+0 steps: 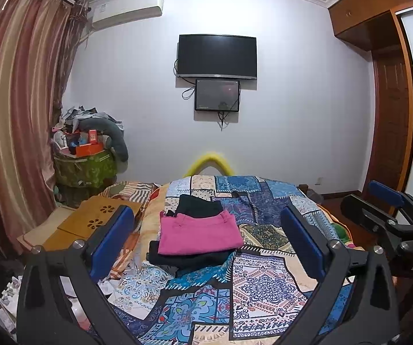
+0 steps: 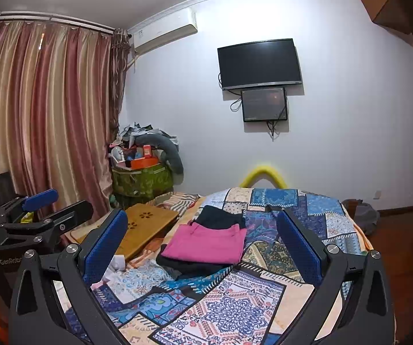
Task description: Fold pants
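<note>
Folded pink pants [image 1: 199, 234] lie on top of folded black pants [image 1: 189, 260] on the patchwork bedspread [image 1: 264, 284]. More black cloth [image 1: 199, 205] lies just behind the pink pair. My left gripper [image 1: 206, 221] is open and empty, held above the bed in front of the stack. My right gripper [image 2: 202, 224] is open and empty too, beside the left one. The same stack shows in the right wrist view, pink pants [image 2: 206, 244] over black pants [image 2: 190, 267]. Each gripper shows at the edge of the other's view.
A wooden lap tray [image 1: 97, 218] lies on the bed left of the stack. A green hamper piled with clutter [image 1: 84, 166] stands by the curtain [image 1: 13, 115]. A TV [image 1: 216, 56] hangs on the far wall. A wardrobe [image 1: 390, 115] stands right.
</note>
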`<state>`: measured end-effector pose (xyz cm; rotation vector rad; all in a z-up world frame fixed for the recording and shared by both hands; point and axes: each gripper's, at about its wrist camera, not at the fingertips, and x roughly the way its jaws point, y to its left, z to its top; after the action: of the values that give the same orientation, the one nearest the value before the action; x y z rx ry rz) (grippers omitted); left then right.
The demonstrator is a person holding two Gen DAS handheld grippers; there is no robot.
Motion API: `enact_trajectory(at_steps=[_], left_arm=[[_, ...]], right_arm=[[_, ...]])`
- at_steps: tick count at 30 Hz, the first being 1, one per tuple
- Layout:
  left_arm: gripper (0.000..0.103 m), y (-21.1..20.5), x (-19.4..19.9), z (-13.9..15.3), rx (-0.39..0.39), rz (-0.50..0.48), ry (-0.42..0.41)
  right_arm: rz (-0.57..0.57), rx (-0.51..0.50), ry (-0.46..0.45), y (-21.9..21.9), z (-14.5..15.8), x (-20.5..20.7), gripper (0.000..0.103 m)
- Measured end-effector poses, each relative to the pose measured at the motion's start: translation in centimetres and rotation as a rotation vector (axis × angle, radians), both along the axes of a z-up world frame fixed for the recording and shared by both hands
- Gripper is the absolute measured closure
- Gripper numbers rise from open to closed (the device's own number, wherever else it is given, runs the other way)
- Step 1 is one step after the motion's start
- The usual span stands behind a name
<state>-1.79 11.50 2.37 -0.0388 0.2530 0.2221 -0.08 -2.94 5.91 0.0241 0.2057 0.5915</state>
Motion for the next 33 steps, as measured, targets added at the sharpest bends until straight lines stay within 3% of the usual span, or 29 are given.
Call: enact_trajectory(at_steps=[33], left_arm=[[0.0,-0.57,0.05,-0.22,-0.006,-0.043,0.012]], right_arm=[[-0.014,-0.011,0.016,-0.01,-0.43,0.11,0.0]])
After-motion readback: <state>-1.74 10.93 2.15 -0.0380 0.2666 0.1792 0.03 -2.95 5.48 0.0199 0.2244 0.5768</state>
